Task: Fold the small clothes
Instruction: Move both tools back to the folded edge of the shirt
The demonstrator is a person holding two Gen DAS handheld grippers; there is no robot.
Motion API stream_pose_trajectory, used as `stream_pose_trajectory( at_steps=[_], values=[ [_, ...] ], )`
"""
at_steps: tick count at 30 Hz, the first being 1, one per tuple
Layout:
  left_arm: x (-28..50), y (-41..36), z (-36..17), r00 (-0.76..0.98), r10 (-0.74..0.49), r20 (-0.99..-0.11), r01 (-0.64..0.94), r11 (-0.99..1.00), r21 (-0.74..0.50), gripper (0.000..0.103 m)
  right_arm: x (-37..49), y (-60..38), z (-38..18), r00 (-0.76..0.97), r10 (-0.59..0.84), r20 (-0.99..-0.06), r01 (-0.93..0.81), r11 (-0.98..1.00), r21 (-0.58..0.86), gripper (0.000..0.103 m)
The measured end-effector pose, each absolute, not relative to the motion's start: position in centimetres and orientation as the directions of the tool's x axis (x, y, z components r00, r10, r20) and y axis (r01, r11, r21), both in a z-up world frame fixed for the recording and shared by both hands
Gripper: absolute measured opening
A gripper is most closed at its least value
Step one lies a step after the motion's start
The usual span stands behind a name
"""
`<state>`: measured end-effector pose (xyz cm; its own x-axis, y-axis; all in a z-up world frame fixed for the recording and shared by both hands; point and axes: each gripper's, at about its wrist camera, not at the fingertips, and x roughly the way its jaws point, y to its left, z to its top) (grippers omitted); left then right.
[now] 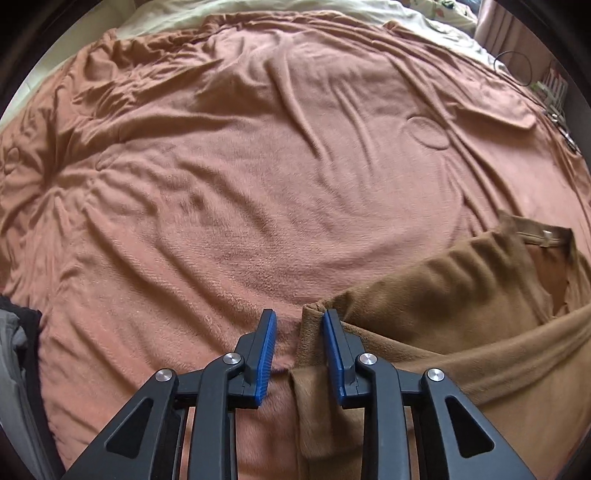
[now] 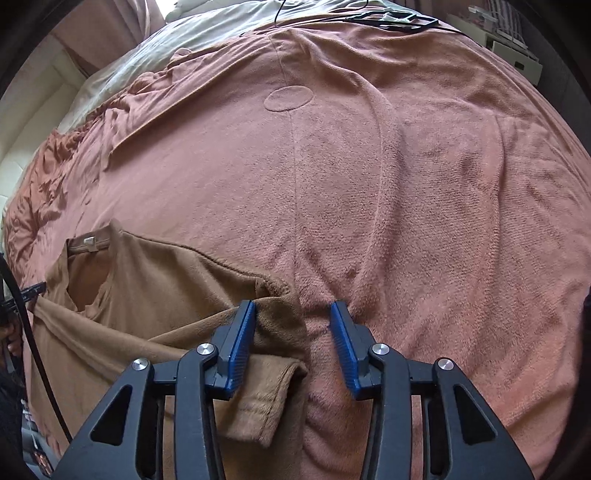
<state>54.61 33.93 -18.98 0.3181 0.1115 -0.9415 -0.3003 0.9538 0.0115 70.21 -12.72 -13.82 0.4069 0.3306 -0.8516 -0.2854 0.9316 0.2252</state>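
A small brown shirt (image 1: 461, 295) lies partly folded on a pink blanket (image 1: 258, 166), collar and label at its far end. My left gripper (image 1: 299, 317) is open; the shirt's left edge stands bunched between the blue pads, against the right pad (image 1: 334, 350). In the right wrist view the shirt (image 2: 147, 288) lies at lower left, its right sleeve doubled over. My right gripper (image 2: 292, 308) is open, with the sleeve's edge beside its left pad (image 2: 242, 343) and bare blanket (image 2: 406, 184) between the jaws.
Grey and black clothing (image 1: 18, 369) lies at the blanket's left edge. A pale sheet (image 2: 155, 51) shows beyond the blanket. Black cables (image 2: 388, 18) lie at the far edge, a white drawer unit (image 2: 517, 55) stands at the far right.
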Motion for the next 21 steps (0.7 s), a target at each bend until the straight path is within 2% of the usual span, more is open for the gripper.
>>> stream_pose_trajectory(
  at_steps=[3,9,12,15,16,17,18,19,21],
  values=[
    [54.6,33.9,-19.5,0.323,0.13,-0.937,-0.295,0.955,0.031,0.028,70.4,-12.8,-13.8,0.436,0.287,-0.853,-0.26,0.948,0.187,0.036],
    [54.0,35.2,-18.8,0.347,0.082,-0.934,-0.337,0.941,-0.042,0.029,69.6,-14.7,-12.7,0.445,0.371,-0.815,-0.226,0.927,0.298,0.036],
    [52.9,36.1,-16.7,0.386,0.16,-0.909,-0.387,0.922,-0.003,0.029,68.2,-15.8,-11.4,0.457,0.415,-0.787,-0.267,0.908,0.325,0.038],
    [51.5,37.0,-14.8,0.443,0.086,-0.892,-0.353,0.932,-0.085,0.03,66.4,-16.3,-10.2,0.454,0.45,-0.769,-0.334,0.886,0.322,0.038],
    [51.1,37.0,-14.4,0.446,0.072,-0.892,-0.335,0.938,-0.092,0.03,66.2,-16.6,-10.0,0.454,0.454,-0.766,-0.35,0.882,0.316,0.043],
    [50.6,36.7,-14.0,0.447,0.059,-0.893,-0.305,0.948,-0.09,0.031,65.7,-16.6,-9.8,0.456,0.454,-0.765,-0.368,0.879,0.303,0.054],
    [50.3,36.4,-13.8,0.446,0.055,-0.893,-0.286,0.954,-0.085,0.036,65.2,-16.7,-9.6,0.46,0.451,-0.765,-0.382,0.878,0.289,0.06],
    [49.9,36.0,-13.5,0.444,0.048,-0.895,-0.262,0.962,-0.078,0.048,64.8,-16.8,-9.4,0.463,0.447,-0.765,-0.395,0.877,0.274,0.067],
    [49.2,35.0,-13.3,0.442,0.049,-0.896,-0.226,0.972,-0.058,0.063,64.2,-16.9,-9.2,0.457,0.439,-0.774,-0.422,0.873,0.246,0.067]
  ],
)
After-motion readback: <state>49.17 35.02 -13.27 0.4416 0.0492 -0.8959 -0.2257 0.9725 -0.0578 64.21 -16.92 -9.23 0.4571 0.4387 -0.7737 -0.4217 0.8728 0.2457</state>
